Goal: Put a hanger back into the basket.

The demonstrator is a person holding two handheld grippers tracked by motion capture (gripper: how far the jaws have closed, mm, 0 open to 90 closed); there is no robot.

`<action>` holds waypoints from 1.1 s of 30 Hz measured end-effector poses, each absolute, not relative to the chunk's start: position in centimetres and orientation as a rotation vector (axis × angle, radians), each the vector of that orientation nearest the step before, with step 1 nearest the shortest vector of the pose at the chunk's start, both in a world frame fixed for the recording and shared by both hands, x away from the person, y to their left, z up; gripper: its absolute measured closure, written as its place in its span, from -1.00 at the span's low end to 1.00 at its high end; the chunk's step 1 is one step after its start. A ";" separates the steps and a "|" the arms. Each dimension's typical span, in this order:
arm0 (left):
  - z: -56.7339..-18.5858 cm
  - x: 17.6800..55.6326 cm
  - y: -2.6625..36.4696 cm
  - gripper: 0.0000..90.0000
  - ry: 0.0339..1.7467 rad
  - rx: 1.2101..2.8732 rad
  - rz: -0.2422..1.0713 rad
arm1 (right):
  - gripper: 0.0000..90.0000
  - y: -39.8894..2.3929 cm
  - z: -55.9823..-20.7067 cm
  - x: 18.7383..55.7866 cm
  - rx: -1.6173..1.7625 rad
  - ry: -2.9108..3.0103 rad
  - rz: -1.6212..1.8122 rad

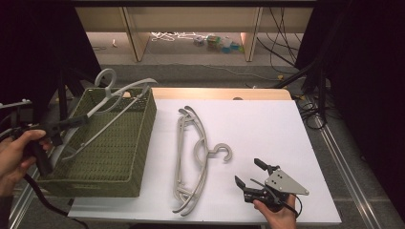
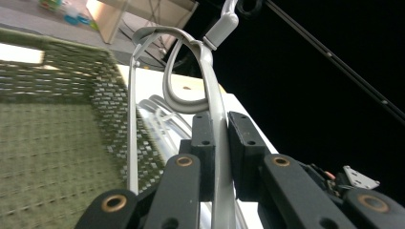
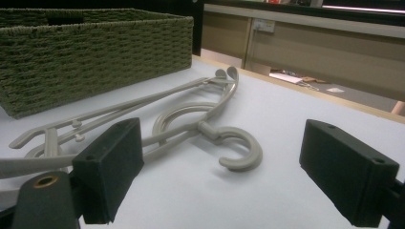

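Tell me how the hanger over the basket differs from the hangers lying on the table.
The held hanger is clamped in the left gripper and tilted above the green basket; the table hangers lie flat on the white table, untouched, near the open right gripper. The held hanger is single; the table hangers look stacked. Its hook points up and away; theirs points toward the right gripper. All are pale grey plastic.

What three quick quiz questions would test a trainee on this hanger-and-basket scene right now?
1. True or false: the left gripper is shut on a hanger.
2. Where do the other hangers lie: A in the green basket, B on the white table?
3. How do the right gripper jaws stand?

Key: 1 true; 2 B; 3 open, holding nothing.
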State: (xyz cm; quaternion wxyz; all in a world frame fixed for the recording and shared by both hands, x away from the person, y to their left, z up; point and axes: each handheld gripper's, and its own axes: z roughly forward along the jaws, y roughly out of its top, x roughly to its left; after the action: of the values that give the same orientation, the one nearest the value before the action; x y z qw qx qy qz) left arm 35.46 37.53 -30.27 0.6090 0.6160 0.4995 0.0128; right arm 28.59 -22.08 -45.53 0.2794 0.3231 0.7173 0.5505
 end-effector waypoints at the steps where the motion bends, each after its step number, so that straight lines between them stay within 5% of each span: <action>1: -30.3 35.5 37.8 0.82 1.158 1.421 0.034 | -0.66 -22.1 -45.5 28.6 0.868 1.924 1.477; 13: -32.3 36.0 40.4 0.81 1.230 1.491 0.095 | -0.66 -22.0 -45.6 28.7 0.865 1.935 1.477; 33: -36.3 39.0 39.2 0.81 1.255 1.702 0.073 | -0.66 -21.8 -45.6 28.7 0.858 1.942 1.476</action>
State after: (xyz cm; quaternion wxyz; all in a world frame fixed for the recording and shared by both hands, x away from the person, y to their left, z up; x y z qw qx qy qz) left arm 39.01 39.15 -36.31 0.4906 0.7010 0.5167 0.0301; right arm 28.74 -21.83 -45.63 0.2745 0.3189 0.7222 0.5490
